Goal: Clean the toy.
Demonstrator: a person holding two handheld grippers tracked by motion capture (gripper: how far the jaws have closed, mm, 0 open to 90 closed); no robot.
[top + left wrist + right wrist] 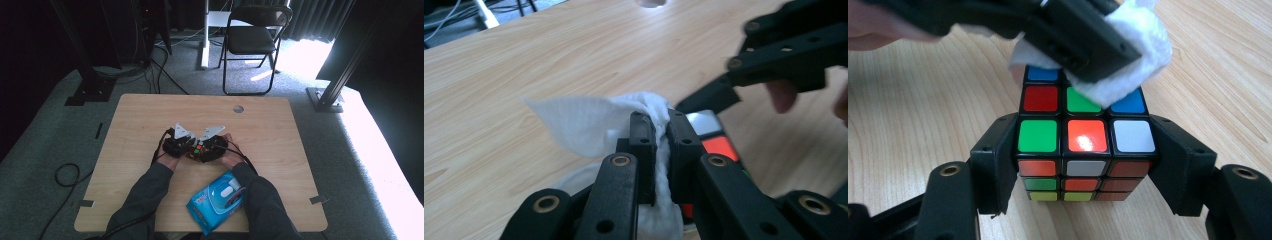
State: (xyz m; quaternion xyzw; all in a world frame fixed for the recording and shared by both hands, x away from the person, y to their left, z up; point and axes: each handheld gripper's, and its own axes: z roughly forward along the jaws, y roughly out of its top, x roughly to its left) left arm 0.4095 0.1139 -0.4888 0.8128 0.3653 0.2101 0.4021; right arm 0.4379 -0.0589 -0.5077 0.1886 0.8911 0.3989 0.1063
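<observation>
where wipe overlaps, cube tiles hidden

A blue wipes packet lies on the wooden table; a black folding chair stands beyond.

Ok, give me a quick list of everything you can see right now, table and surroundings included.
puzzle cube: one, mixed coloured tiles, mid-table, clamped between the right gripper's jaws
white wipe: one, pinched in the left gripper, pressed on the cube's top
wipes pack: one, blue, near table edge between the forearms
table: one, light wood, with a round hole at the far edge
folding chair: one, black, on the floor beyond the table
cables: several, black, on the grey carpet at left
left gripper: one, black, shut on the wipe
right gripper: one, black, shut on the cube
forearms: two, dark sleeves, from the bottom edge
</observation>
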